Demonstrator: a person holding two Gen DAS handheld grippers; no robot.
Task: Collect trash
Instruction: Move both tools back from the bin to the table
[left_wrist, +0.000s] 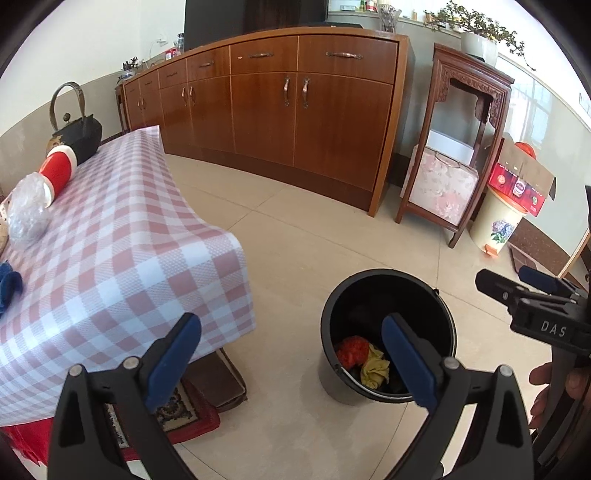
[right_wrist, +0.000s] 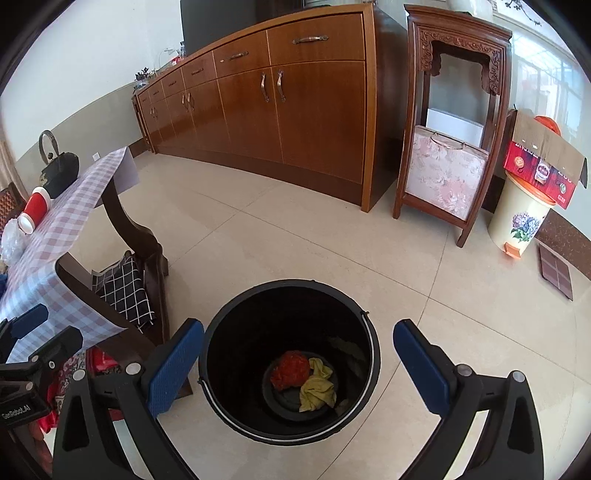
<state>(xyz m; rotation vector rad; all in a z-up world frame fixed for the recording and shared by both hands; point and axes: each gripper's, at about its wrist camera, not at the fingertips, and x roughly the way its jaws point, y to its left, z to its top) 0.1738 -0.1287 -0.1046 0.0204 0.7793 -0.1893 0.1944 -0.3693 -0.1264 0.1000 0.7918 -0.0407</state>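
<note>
Open left hand-held gripper, black bucket holding crumpled trash

Crumpled red, yellow trash in black bucket

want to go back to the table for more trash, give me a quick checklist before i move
1. Left gripper empty, jaws wide apart: ok.
2. Right gripper empty, jaws wide apart: ok.
3. Red wad and yellow wad lying at the bottom of the black bucket: ok.
4. Bucket upright on the floor, beside the table: ok.
5. Trash left on the checked tablecloth: the crumpled clear plastic is a likely pick; ok.
6. Blue item at the picture's edge, trash or not: cannot tell.
</note>
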